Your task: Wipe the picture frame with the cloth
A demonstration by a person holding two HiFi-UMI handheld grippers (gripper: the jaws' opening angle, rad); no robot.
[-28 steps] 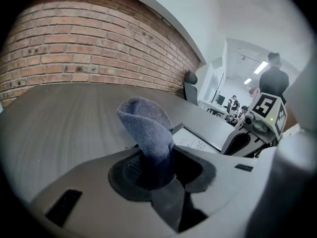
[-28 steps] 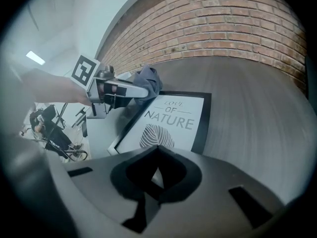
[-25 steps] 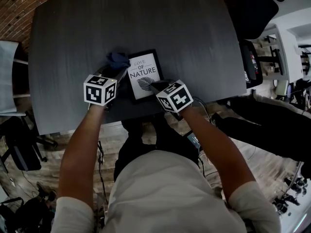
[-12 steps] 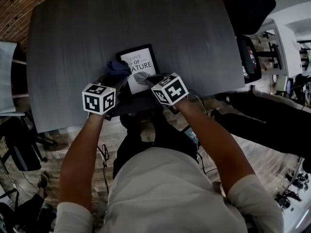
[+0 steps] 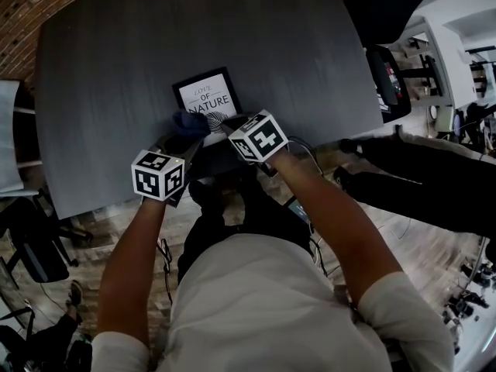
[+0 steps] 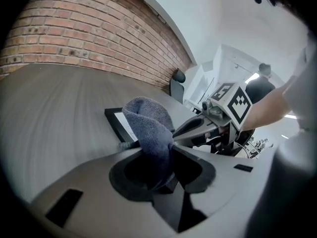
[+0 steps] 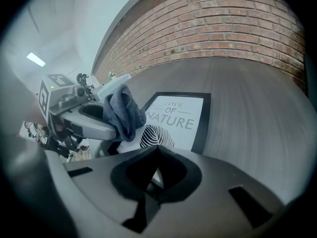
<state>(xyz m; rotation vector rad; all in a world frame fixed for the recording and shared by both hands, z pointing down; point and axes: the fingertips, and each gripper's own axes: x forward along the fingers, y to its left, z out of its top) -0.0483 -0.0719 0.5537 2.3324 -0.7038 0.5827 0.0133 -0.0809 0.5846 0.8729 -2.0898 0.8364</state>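
Head view: the picture frame (image 5: 205,98) lies flat on the tabletop (image 5: 302,49), with the cloth (image 5: 190,121) on its near-left corner. Left gripper view: the left tongs (image 6: 159,158) clamp the cloth (image 6: 148,125). Right gripper view: the right tongs (image 7: 157,155) are closed and empty, at the frame's near edge.

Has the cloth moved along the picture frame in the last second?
Yes. The cloth, in the left hand-held gripper, has slid from the picture frame's far left corner toward its near edge, by the leaf print.
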